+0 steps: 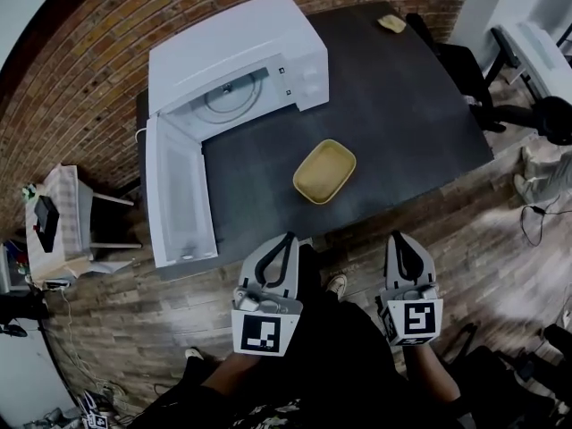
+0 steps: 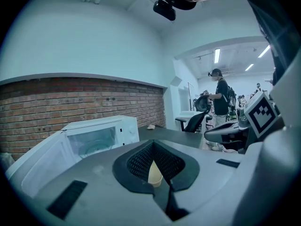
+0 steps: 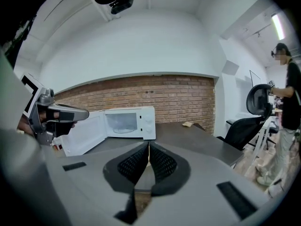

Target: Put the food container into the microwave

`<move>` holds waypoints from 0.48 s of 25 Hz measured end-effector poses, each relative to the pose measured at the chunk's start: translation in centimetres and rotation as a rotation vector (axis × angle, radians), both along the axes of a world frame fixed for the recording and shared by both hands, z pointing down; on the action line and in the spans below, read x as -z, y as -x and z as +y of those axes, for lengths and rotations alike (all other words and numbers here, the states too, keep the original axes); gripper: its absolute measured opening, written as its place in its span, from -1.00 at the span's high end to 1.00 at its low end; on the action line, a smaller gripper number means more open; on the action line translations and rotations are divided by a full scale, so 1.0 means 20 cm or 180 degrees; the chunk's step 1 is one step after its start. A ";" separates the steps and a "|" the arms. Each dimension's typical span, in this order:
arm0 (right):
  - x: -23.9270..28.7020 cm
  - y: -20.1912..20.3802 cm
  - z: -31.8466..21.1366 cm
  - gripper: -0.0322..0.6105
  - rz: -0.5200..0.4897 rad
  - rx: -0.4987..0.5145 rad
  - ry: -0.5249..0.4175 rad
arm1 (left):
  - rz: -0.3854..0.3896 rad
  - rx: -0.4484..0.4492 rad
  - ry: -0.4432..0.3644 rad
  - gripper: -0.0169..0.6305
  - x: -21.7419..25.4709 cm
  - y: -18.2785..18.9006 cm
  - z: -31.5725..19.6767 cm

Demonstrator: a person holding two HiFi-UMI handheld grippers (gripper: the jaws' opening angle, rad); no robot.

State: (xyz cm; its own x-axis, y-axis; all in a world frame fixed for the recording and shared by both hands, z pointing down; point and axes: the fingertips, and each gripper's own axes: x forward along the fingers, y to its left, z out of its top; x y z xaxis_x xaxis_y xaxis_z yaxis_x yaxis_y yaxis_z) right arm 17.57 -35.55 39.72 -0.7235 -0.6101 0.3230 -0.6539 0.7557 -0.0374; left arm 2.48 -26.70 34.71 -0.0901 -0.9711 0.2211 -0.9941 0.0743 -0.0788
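- One small stand (image 1: 67, 211) on the floor, off the left edge of the desk (image 1: 402, 105), against the brick wall (image 1: 71, 105).
- At the desk's far left corner: white microwave (image 1: 241, 56), cavity open, turntable visible inside.
- Microwave door (image 1: 179, 195) swung fully out along the left edge, reaching toward the near edge.
- Left claw (image 1: 288, 237) low in the head view, tips right at the desk's near edge, pointing at the desk; marker cube behind it.
- Seen along its own jaws, left claw (image 2: 153, 142) clenched, tips together, gripping nothing; a sliver of the yellow container (image 2: 155, 174) visible beyond through the slit lower down, microwave (image 2: 101, 133) off to the left.
- Food container (image 1: 324, 170): yellow, shallow, empty, mouth up, on the desk near the middle of the near edge, well apart from the microwave, ahead of and between both claws, touched by neither.
- Right claw (image 1: 397, 236) over the wooden floor, short of the near edge.
- Seen along its own jaws, right claw (image 3: 148, 145) clenched, pads closed, holding nothing; microwave (image 3: 127, 123) ahead and left.
- Small tan object (image 1: 391, 23) at the desk's far right corner.
- Black chair (image 1: 460, 70) beside the right edge.
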 end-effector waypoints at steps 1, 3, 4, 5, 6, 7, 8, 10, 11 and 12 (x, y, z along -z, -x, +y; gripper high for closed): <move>-0.01 0.02 -0.02 0.70 0.0019 0.0009 0.0024 | 0.0007 0.0002 0.0004 0.95 0.00 0.02 -0.02; -0.01 0.07 -0.07 0.70 0.0050 0.0063 0.0007 | 0.0039 0.0011 0.0021 0.95 -0.02 0.06 -0.05; -0.01 0.10 -0.09 0.70 0.0068 0.0099 -0.0015 | 0.0055 0.0027 0.0037 0.95 -0.03 0.08 -0.06; -0.01 0.13 -0.11 0.70 0.0086 0.0128 -0.0027 | 0.0070 0.0050 0.0049 0.95 -0.04 0.11 -0.07; -0.02 0.15 -0.12 0.70 0.0102 0.0144 -0.0020 | 0.0083 0.0074 0.0060 0.95 -0.05 0.13 -0.08; -0.04 0.18 -0.14 0.70 0.0120 0.0147 0.0001 | 0.0095 0.0093 0.0071 0.95 -0.06 0.16 -0.08; -0.05 0.20 -0.15 0.70 0.0141 0.0141 0.0030 | 0.0111 0.0110 0.0082 0.95 -0.07 0.19 -0.09; -0.08 0.24 -0.18 0.70 0.0188 0.0138 0.0081 | 0.0151 0.0148 0.0085 0.95 -0.08 0.25 -0.11; -0.09 0.26 -0.20 0.70 0.0211 0.0151 0.0092 | 0.0173 0.0170 0.0074 0.95 -0.09 0.28 -0.12; -0.09 0.29 -0.21 0.70 0.0232 0.0171 0.0090 | 0.0187 0.0184 0.0064 0.95 -0.09 0.31 -0.14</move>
